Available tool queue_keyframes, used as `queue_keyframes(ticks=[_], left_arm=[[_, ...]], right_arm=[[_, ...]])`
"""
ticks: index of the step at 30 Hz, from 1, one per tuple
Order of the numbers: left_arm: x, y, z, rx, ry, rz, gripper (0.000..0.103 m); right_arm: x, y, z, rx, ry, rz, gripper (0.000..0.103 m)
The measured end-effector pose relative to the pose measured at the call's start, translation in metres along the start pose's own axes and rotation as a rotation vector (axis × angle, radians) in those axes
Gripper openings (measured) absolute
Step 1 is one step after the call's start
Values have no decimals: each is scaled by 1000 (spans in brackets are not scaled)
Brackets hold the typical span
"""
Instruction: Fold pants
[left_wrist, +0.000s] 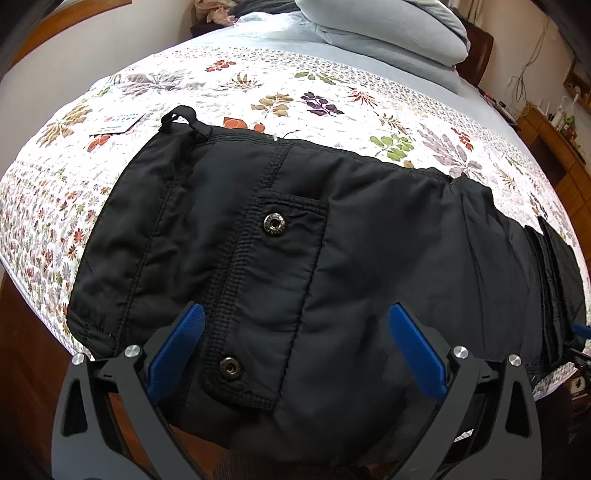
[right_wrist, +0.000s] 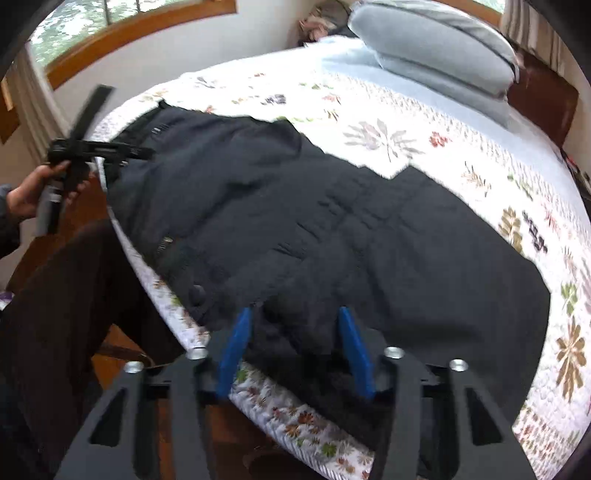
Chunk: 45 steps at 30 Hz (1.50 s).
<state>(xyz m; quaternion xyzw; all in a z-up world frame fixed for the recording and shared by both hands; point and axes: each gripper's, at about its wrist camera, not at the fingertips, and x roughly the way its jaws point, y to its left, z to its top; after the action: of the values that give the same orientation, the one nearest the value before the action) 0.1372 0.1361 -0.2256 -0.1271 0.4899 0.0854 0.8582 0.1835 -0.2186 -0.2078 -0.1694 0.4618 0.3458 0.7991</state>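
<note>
Black pants (left_wrist: 332, 229) lie across the near edge of a bed with a floral quilt (left_wrist: 258, 92). In the left wrist view the waist end with two metal snaps (left_wrist: 273, 224) fills the frame. My left gripper (left_wrist: 295, 314) is open, its blue fingers (left_wrist: 413, 350) spread over the fabric near the lower snap. In the right wrist view the pants (right_wrist: 332, 221) stretch to the upper left, and my right gripper (right_wrist: 293, 314) is open over a bunched fold at the bed's edge. The left gripper (right_wrist: 85, 151) shows at the far left, held in a hand.
Grey pillows (right_wrist: 436, 48) sit at the head of the bed. A small card (left_wrist: 122, 123) lies on the quilt beyond the waistband. A wooden dresser (left_wrist: 561, 147) stands at the right. The person's dark-clad legs (right_wrist: 66, 295) stand by the bed edge.
</note>
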Motion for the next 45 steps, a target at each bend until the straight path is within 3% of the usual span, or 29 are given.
queue_keyframes(ticks=[4, 7, 11, 15, 17, 19, 22, 28, 30, 36, 38, 42, 45], left_arm=[[0, 1, 0, -4, 0, -5, 100], [1, 0, 0, -2, -2, -2, 100], [2, -3, -2, 14, -5, 16, 100], [3, -6, -3, 29, -2, 27, 100], [2, -4, -2, 16, -1, 14, 100], [0, -1, 0, -7, 4, -4, 100], [-10, 8, 3, -77, 13, -61, 100], [-52, 34, -9, -175, -57, -61, 100], [-63, 53, -17, -249, -85, -63, 100], [-46, 125, -39, -672, -77, -261, 99], [-29, 138, -44, -755, -51, -347, 99], [-7, 147, -46, -821, -27, -429, 98], [4, 139, -40, -794, -20, -488, 78]], right_arm=[[-8, -10, -1, 64, -29, 59, 23], [-26, -2, 1, 13, -69, 97, 23], [-8, 7, -2, -34, -11, 97, 23], [5, 0, -8, 19, 3, 139, 33], [-5, -1, -9, 40, -21, 161, 55], [-21, 0, -13, 41, -57, 163, 64], [-42, -8, -19, 78, -97, 174, 64], [-56, -45, -28, 224, -155, 159, 64], [-58, -56, -32, 268, -169, 155, 64], [-61, -77, -37, 346, -192, 141, 64], [-64, -85, -38, 368, -201, 127, 64], [-68, -98, -41, 409, -209, 103, 64], [-69, -106, -43, 436, -209, 87, 64]])
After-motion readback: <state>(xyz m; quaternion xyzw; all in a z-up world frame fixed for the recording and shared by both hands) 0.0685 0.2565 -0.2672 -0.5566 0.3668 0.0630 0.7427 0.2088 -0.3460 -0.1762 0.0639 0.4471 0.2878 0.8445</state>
